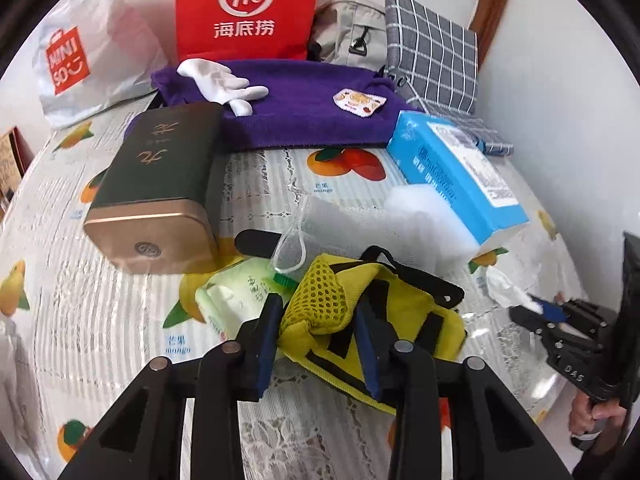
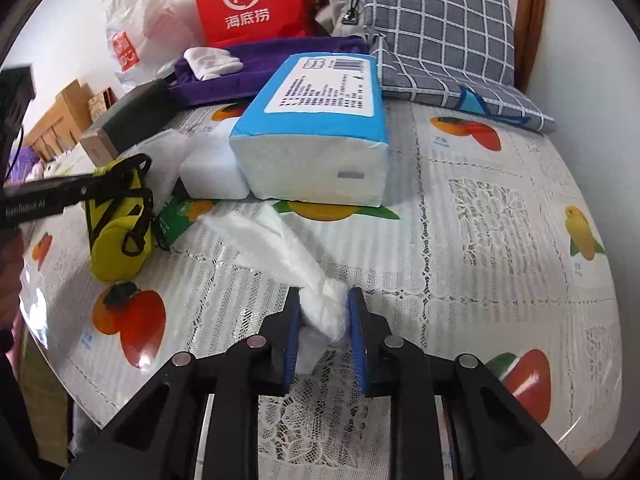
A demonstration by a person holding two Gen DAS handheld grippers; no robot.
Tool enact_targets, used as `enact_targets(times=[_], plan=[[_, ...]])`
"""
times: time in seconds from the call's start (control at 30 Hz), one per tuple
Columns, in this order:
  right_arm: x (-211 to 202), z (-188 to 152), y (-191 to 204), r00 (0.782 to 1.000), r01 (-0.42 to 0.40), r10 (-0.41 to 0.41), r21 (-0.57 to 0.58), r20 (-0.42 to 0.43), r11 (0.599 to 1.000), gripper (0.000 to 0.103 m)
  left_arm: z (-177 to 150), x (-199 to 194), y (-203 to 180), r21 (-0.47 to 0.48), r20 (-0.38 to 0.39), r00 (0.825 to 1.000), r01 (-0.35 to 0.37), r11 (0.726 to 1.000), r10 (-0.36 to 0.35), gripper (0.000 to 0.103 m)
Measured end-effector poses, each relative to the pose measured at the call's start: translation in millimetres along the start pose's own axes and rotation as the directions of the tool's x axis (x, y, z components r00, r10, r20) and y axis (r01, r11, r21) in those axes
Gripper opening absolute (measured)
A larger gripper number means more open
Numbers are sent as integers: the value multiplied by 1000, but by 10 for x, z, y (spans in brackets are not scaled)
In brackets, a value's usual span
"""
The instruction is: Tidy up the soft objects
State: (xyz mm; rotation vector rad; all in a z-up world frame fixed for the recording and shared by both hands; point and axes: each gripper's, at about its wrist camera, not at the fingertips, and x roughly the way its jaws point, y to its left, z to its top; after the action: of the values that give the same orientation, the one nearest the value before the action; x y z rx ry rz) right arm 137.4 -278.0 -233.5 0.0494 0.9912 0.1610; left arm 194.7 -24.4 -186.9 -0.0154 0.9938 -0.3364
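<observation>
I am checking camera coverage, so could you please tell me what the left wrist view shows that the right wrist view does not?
Only the left wrist view shows the left gripper shut on the yellow pouch, a pale green packet beside it, and the fruit patch on the purple towel.

Only the right wrist view shows the right gripper shut on a crumpled white tissue up close, and wooden furniture beyond the table.

Both show the blue tissue pack, red bag, white glove and checked cushion.
</observation>
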Motion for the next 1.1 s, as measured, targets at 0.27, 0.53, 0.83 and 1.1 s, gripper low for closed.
enact_targets(times=[0.27, 0.53, 0.83, 1.1], plan=[[-154, 38, 51, 1000, -18, 18, 12, 25, 1000, 22, -45, -250, 189, -78, 37, 999, 11, 997, -8, 31], [-347, 98, 88, 998, -37, 35, 42, 55, 998, 22, -141, -518, 442, -167, 73, 997, -25, 986, 38, 31], [-562, 212, 109, 997, -24, 19, 72, 78, 997, 22, -203, -745, 751, -282, 75, 993, -69, 957, 93, 31], [-799, 402, 103, 991, -38, 23, 108, 133, 993, 22, -108, -1039, 745, -280, 135, 986, -54, 958, 95, 31]])
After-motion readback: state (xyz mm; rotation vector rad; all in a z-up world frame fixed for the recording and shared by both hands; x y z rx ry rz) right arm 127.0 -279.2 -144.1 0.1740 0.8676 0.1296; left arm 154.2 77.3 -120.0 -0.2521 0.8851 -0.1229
